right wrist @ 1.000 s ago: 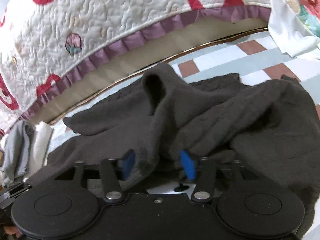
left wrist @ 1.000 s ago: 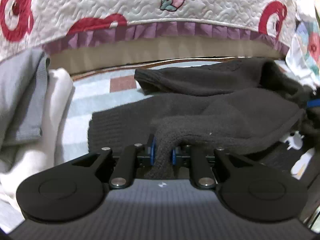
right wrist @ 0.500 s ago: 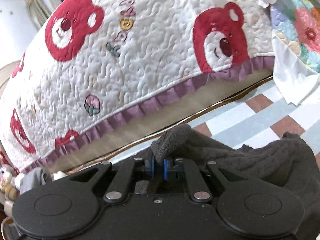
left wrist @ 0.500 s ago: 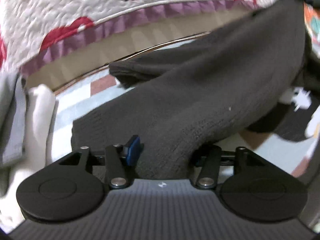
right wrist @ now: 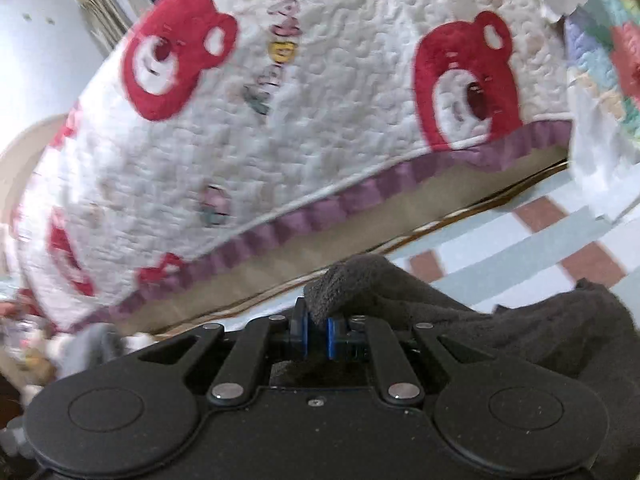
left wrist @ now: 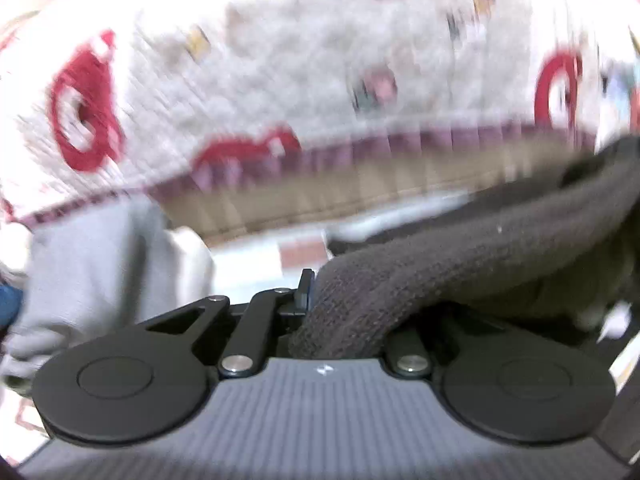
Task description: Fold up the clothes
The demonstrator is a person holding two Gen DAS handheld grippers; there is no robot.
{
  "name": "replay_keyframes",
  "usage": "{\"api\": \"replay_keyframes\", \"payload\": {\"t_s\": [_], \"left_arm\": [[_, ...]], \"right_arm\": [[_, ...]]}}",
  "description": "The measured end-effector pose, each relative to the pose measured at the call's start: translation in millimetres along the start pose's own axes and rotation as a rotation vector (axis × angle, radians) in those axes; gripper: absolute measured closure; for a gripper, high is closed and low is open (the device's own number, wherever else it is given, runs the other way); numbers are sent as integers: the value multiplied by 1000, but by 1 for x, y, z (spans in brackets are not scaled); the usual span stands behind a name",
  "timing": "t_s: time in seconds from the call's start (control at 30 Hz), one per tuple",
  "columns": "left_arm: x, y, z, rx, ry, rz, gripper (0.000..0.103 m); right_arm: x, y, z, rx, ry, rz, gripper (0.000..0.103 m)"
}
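Whereas half a second ago the left gripper [left wrist: 342, 300] stood wide apart with the dark sweater [left wrist: 460, 256] draped loosely through it, the cloth now bunches thickly between its fingers; only the left finger [left wrist: 306, 286] shows, pressed against the knit, the right one being hidden under the fabric, so whether it is clamped cannot be told. Its view has risen, blurred by motion, and takes in more of the quilt [left wrist: 280, 80] across the upper frame. On the right side, the right gripper [right wrist: 316, 334] remains clenched on a fold of the sweater [right wrist: 352, 284], blue pads [right wrist: 331, 338] pinched close at centre frame, much as before.

From the left gripper the sweater runs to the right edge of the frame, lifted off the checked mat [left wrist: 300, 252]; in the right view its bulk lies lower right over the same mat [right wrist: 520, 240].

Surroundings: folded grey and white clothes [left wrist: 108, 264] at left of the left view; quilt with red bears [right wrist: 320, 120] and purple frill [right wrist: 320, 216] filling the upper right view; floral cloth [right wrist: 608, 60] at upper right
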State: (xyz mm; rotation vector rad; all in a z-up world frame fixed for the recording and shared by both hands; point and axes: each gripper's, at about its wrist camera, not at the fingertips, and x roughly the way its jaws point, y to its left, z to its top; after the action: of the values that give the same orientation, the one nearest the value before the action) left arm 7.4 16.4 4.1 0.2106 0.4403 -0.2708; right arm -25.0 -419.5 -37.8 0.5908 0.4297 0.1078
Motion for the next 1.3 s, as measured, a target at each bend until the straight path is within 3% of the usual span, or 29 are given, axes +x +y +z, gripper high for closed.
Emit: {"api": "replay_keyframes", "payload": {"t_s": [0.13, 0.23, 0.37, 0.47, 0.53, 0.6, 0.67, 0.7, 0.8, 0.87, 1.0, 1.13, 1.3], "left_arm": [[-68, 7, 37, 10, -70, -15, 93], [-110, 0, 56, 25, -90, -59, 92], [-139, -18, 57, 77, -91, -77, 92], [-115, -17, 43, 68, 1, -90, 91], [-82, -5, 34, 19, 86, -106, 91], [-32, 15, 28, -44, 181, -117, 85], [19, 31, 26, -54, 222, -59, 51], [43, 34, 24, -39, 225, -16, 45], [91, 32, 13, 9, 266, 70, 43], [103, 36, -4, -51, 302, 66, 43], [102, 56, -54, -250, 392, 10, 42], [101, 86, -84, -396, 539, 27, 43], [92, 113, -91, -493, 542, 5, 42]], "right_arm": [[-22, 0, -1, 15, -28, 111, 91], [-37, 2, -4, 21, -53, 128, 91], [-51, 1, -8, 37, -96, 127, 91], [-48, -3, -4, 50, -99, 102, 91], [-36, -3, 5, 54, -93, 77, 92], [-15, 7, 19, 23, -89, 11, 92], [14, 21, 34, -25, -83, -89, 92], [34, 30, 42, -68, -66, -162, 92], [102, 35, 52, -164, 110, -338, 88], [140, 32, 49, -199, 244, -423, 81], [131, 30, 20, -192, 283, -391, 72], [89, 27, -15, -217, 272, -342, 70], [42, 26, -64, -229, 338, -255, 70]]}}
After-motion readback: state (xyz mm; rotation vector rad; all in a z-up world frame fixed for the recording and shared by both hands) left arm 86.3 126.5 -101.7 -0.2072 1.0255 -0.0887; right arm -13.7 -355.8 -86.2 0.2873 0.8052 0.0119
